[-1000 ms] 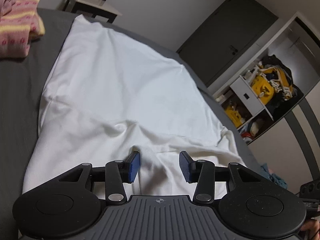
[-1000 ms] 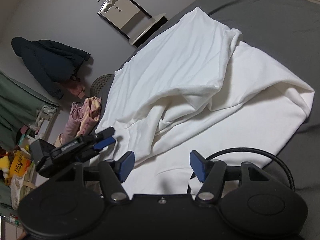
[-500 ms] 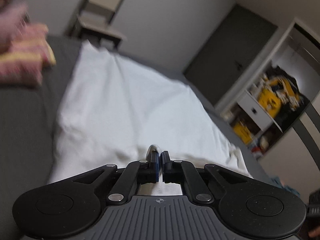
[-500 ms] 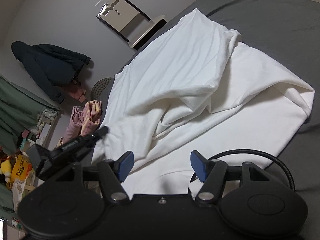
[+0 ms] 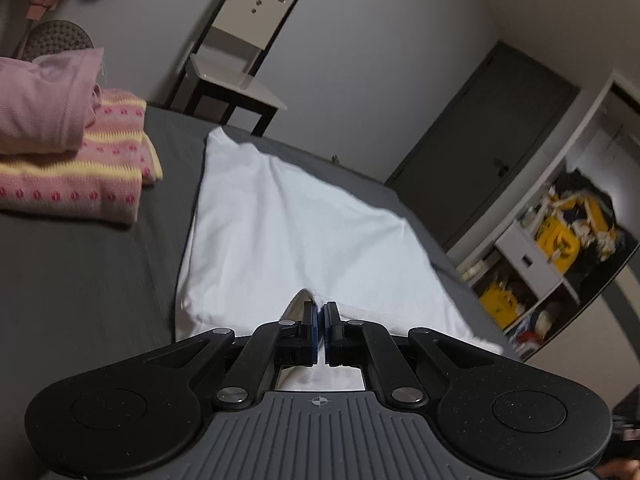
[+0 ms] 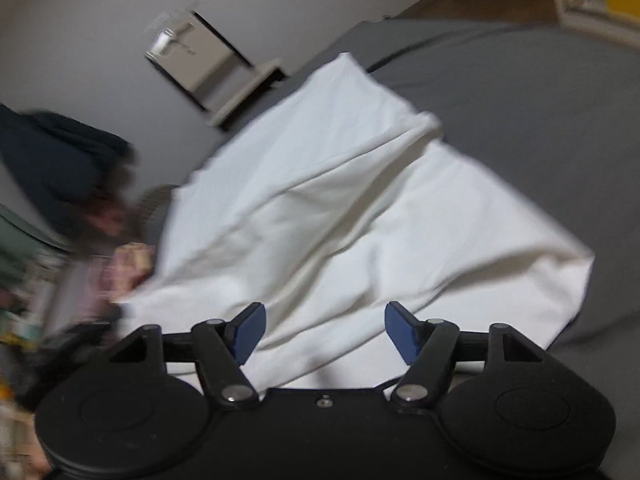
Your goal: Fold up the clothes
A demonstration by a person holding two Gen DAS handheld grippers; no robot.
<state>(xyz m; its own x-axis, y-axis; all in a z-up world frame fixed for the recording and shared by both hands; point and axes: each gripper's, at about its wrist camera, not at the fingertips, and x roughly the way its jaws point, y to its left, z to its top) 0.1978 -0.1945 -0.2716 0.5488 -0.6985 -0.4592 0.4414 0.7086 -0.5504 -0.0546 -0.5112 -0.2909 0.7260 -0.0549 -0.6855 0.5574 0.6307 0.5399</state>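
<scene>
Between left gripper (image 5: 320, 322) fingers, pinched white garment (image 5: 288, 232) fold, right gripper (image 6: 322, 326) fingers wide above it

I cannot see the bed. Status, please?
Left claw shut on white garment. Right claw open above it. Pink folded pile lies apart.
</scene>
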